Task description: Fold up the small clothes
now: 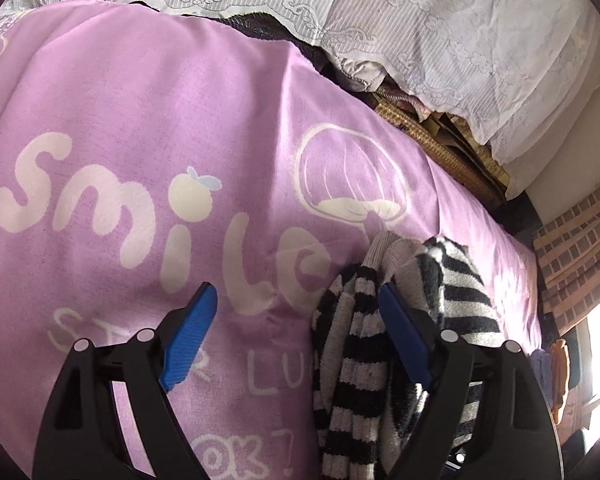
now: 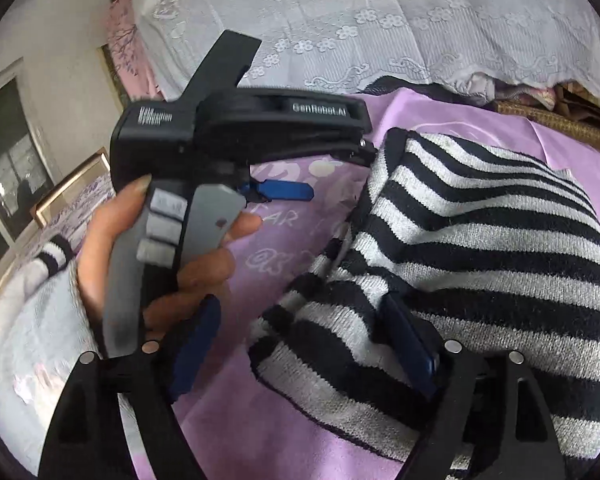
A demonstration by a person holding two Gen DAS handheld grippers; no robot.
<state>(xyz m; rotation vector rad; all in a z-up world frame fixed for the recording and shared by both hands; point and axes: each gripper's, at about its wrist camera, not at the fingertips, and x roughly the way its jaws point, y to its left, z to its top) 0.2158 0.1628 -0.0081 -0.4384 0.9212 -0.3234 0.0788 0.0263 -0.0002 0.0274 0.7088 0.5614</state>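
The left gripper (image 1: 296, 312) stood with jaws apart, its right pad touching the black-and-white striped garment (image 1: 384, 344) but not clamping it. The right gripper (image 2: 300, 344) likewise had jaws spread wide, the striped garment lying bunched over its right finger and nothing pinched. The garment rested on the purple printed blanket (image 1: 148, 128), near the blanket's right edge. In the right wrist view, the person's left hand (image 2: 172, 256) gripped the other tool's handle. Beyond the blanket's far edge lay a white lace cover (image 1: 452, 36).
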